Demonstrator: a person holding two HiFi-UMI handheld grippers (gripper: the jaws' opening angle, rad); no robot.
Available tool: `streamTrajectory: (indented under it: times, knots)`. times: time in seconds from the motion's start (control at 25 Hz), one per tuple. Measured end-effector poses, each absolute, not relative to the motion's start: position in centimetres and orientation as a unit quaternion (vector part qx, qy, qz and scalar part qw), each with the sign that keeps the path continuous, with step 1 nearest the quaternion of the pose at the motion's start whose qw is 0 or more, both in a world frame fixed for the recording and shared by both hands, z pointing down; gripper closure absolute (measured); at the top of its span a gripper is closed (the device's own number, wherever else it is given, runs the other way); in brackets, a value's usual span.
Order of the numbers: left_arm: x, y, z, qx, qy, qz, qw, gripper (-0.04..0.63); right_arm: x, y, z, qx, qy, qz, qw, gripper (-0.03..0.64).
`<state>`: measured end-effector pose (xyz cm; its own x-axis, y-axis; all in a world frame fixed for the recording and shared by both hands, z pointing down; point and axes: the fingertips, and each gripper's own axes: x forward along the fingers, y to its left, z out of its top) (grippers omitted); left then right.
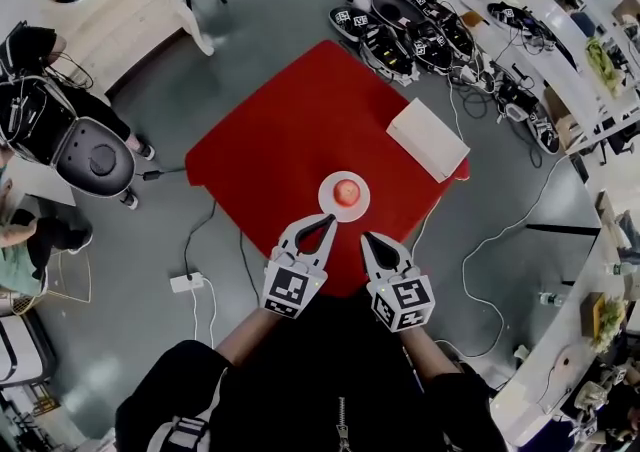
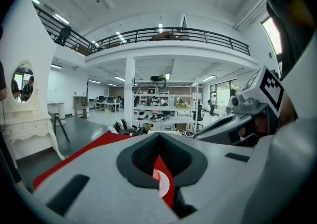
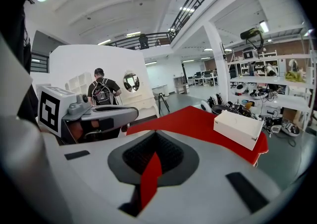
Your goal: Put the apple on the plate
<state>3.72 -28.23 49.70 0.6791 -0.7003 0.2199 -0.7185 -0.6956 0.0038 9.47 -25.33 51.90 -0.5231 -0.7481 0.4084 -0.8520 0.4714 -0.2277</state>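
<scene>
L gripper (image 1: 323, 228) & R gripper (image 1: 369, 240) sit side by side at near edge of red worktop (image 1: 270, 140). Both have fingers clenched tight w/ nothing between. Just beyond L tips, apple (image 1: 346, 190) rests on white plate (image 1: 325, 203), held by neither. Farther right, white box (image 1: 428, 138) by worktop's edge. Beyond that, black gear (image 1: 400, 25) on floor.

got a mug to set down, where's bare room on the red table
Widest bare patch: the far and left part of the red table, from the plate holding the apple out to the far corner. A narrower strip lies between plate and white box. Crowded: the near edge, where the left gripper and right gripper hover, both shut.
</scene>
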Motion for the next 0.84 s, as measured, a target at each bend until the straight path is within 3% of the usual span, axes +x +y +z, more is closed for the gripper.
streamTrajectory:
  times: [0.84]
  knots:
    - [4.4,-27.7,51.2,0.914,-0.387,0.11,0.056,0.589,9.7,-25.1,51.6,0.473,-0.85,0.193,0.127,0.606]
